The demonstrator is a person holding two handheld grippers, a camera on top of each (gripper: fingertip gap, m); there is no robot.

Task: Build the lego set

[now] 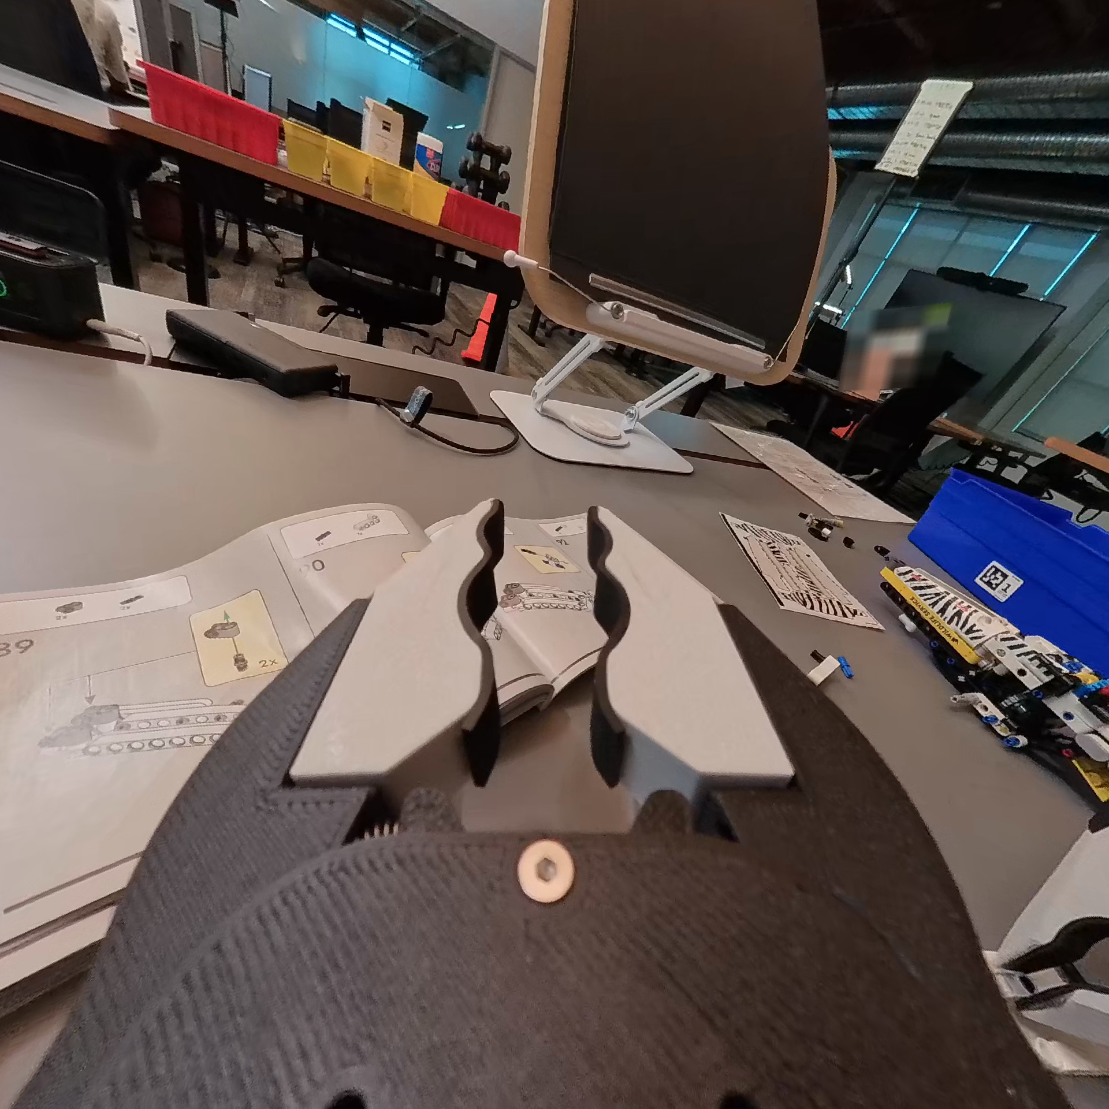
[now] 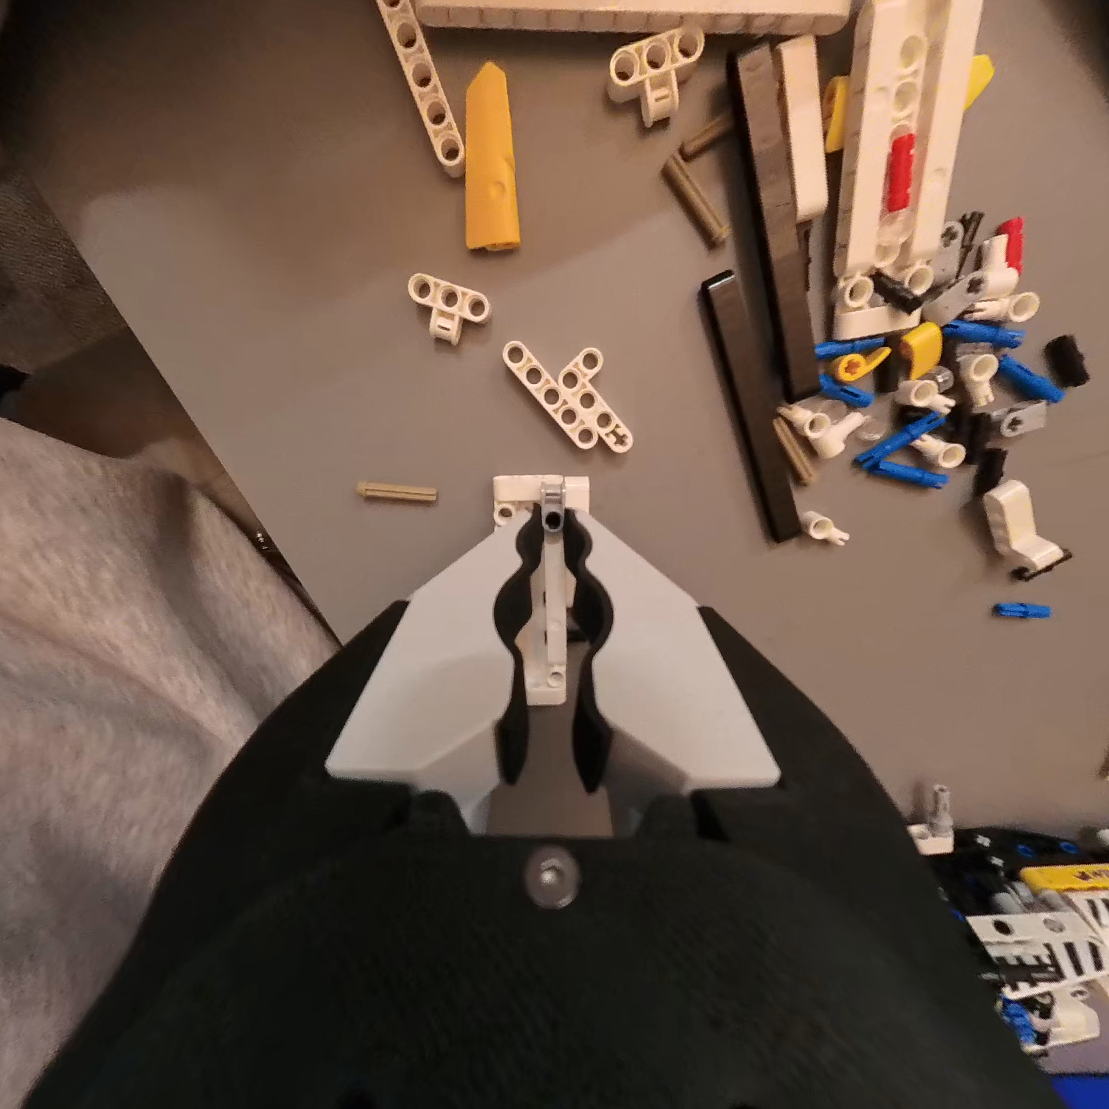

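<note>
1. R gripper (image 2: pixel 549 528): fingers clamped on a white Technic sub-assy (image 2: pixel 547 606) w/ grey connector (image 2: pixel 552 510) at the tips; long axis runs along the fingers.
2. L gripper (image 1: pixel 543 528): fingers parted, nothing between; open instruction booklet (image 1: pixel 240 630) just past tips.
3. Part-built model (image 1: pixel 990 654) lies right of L fingers, R gripper nearer, judged.
4. Loose parts pile (image 2: pixel 936 390) ahead-right of R fingers: hard glossy plastic; holed beams, blue pins.

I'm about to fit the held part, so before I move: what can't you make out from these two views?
- White lego piece, right wrist view: the right gripper fingers cover its sides; the far end's shape is unclear.
- Partly built model, left wrist view: cut off by the right edge.
- Instruction booklet, left wrist view: the left gripper hides the middle pages.
</note>
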